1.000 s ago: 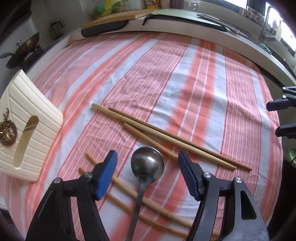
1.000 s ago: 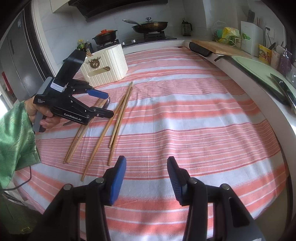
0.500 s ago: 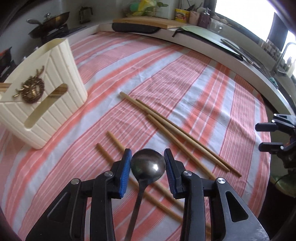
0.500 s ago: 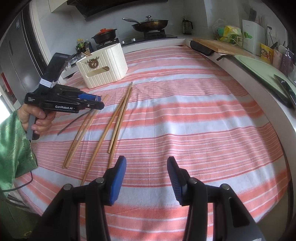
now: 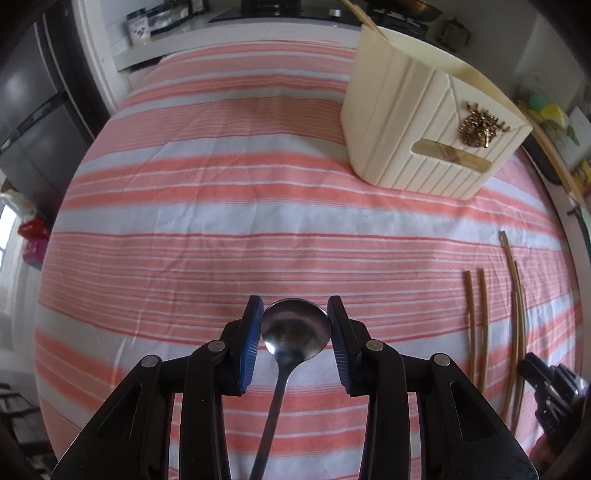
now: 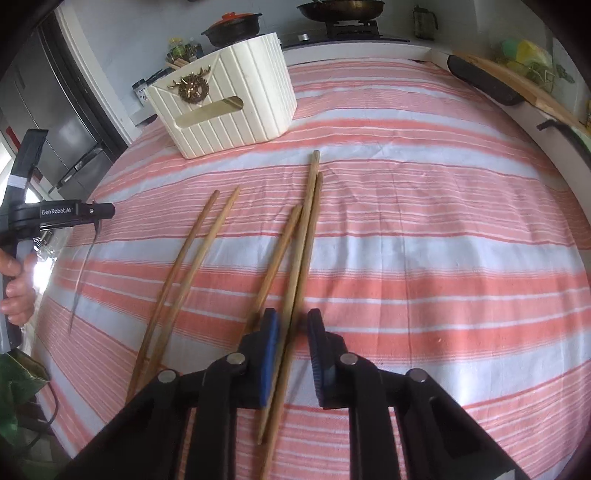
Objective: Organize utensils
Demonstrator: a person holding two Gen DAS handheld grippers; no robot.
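Note:
My left gripper (image 5: 295,339) is shut on a steel spoon (image 5: 295,330), gripping its bowl and holding it above the striped cloth; it also shows in the right wrist view (image 6: 94,212) with the spoon handle (image 6: 83,273) hanging down. The cream ribbed utensil box (image 5: 424,129) stands ahead to the right, and it also shows in the right wrist view (image 6: 229,99). My right gripper (image 6: 291,332) is open, low over the cloth, with its jaws astride two long wooden chopsticks (image 6: 308,236). Several more chopsticks (image 6: 192,258) lie to their left.
A red and white striped cloth (image 6: 443,229) covers the table. A stove with pans (image 6: 340,7) is behind the box. A cutting board (image 6: 517,81) and a dark tray lie along the right counter. A fridge (image 5: 33,122) stands at the left.
My left gripper has lifted the spoon and swung left, facing the box. My right gripper has moved forward and left, down over the long chopsticks, with its jaws narrowed.

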